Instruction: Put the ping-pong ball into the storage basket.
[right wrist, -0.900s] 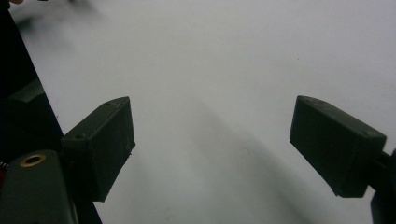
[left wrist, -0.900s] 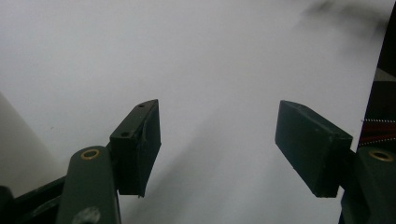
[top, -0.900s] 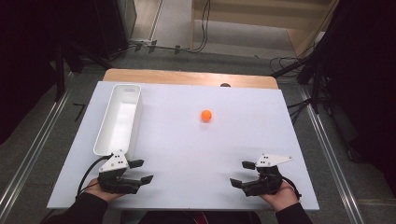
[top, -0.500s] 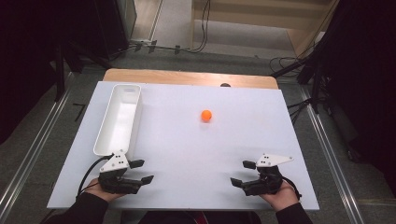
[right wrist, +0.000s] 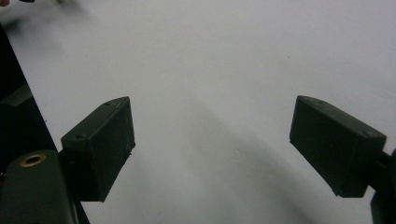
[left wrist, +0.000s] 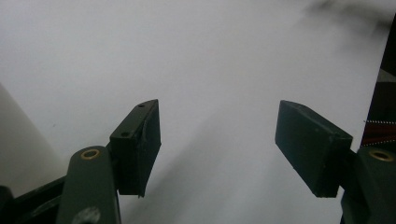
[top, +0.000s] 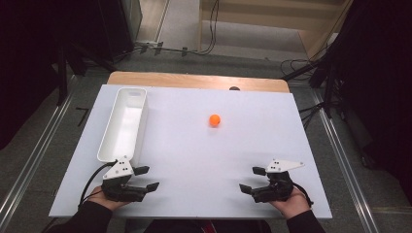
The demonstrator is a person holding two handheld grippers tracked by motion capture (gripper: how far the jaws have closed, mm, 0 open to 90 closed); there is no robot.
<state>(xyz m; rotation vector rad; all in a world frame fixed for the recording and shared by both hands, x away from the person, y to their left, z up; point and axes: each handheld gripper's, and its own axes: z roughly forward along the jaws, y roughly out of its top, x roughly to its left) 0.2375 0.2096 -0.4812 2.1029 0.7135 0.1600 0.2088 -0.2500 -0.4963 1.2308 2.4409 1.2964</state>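
Observation:
A small orange ball lies alone on the white table, right of centre and toward the back. Along the left side stands a long white bin, nothing visible inside it. My left gripper rests at the near left corner just below the bin's front end, open, jaws pointing right. My right gripper rests at the near right, open, jaws pointing left. In the left gripper view and the right gripper view bare white table lies between the spread jaws.
A wooden strip borders the table's far edge, with a small dark spot on it. Cables and dark stands sit on the floor behind and to the right. Metal rails run along both sides.

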